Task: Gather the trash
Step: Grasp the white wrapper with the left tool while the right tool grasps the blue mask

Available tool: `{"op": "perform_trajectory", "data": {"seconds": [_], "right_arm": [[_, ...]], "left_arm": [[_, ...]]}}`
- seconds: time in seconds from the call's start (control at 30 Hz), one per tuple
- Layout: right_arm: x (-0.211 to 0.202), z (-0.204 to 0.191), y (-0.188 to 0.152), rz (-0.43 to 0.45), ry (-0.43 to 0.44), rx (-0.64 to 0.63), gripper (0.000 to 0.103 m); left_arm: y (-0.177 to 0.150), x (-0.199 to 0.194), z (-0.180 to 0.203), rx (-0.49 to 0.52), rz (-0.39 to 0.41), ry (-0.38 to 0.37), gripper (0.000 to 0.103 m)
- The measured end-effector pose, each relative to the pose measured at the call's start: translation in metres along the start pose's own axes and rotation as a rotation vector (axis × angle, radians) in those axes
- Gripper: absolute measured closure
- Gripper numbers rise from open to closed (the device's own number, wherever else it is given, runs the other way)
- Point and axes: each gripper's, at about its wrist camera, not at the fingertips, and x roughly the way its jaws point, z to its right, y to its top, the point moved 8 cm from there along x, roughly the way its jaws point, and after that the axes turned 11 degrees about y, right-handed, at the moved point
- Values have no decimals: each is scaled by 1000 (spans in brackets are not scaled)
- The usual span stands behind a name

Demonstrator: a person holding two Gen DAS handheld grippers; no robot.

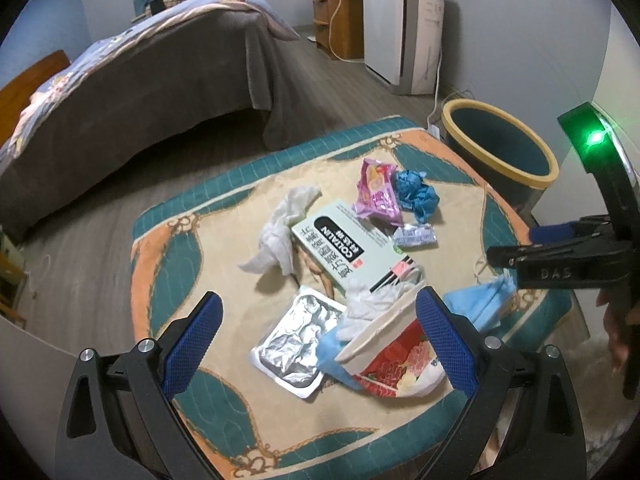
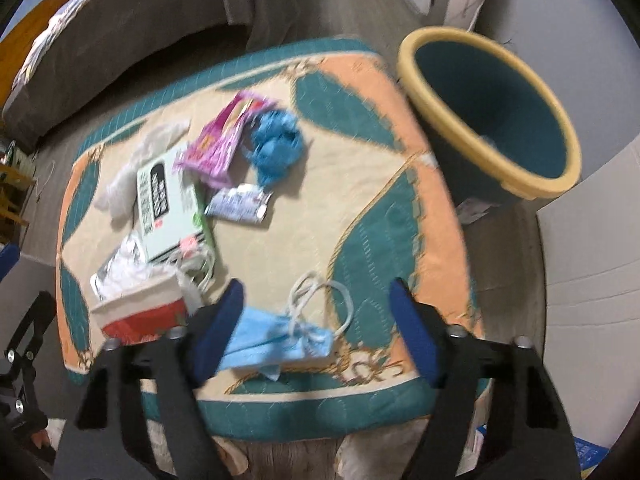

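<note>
Face mask (image 2: 276,342) at mat edge, both jaws open, bin (image 2: 492,120) beside.

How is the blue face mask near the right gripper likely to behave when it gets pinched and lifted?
The face mask lies folded and rumpled, so it is probably floppy and will sag from wherever the right gripper pinches it. It looks thin, so likely very light. Its white ear loops trail loose across the mat and may dangle or snag.
</note>
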Motion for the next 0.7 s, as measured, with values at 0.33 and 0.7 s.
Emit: {"op": "perform_trajectory", "data": {"seconds": [0.33, 0.7], "right_arm": [[16, -4, -9, -56, 20, -12, 95], [2, -11, 8, 21, 83, -29, 99]], "left_arm": [[-20, 18, 38, 126, -73, -71, 31], [-30, 30, 57, 237, -101, -70, 86]]}}
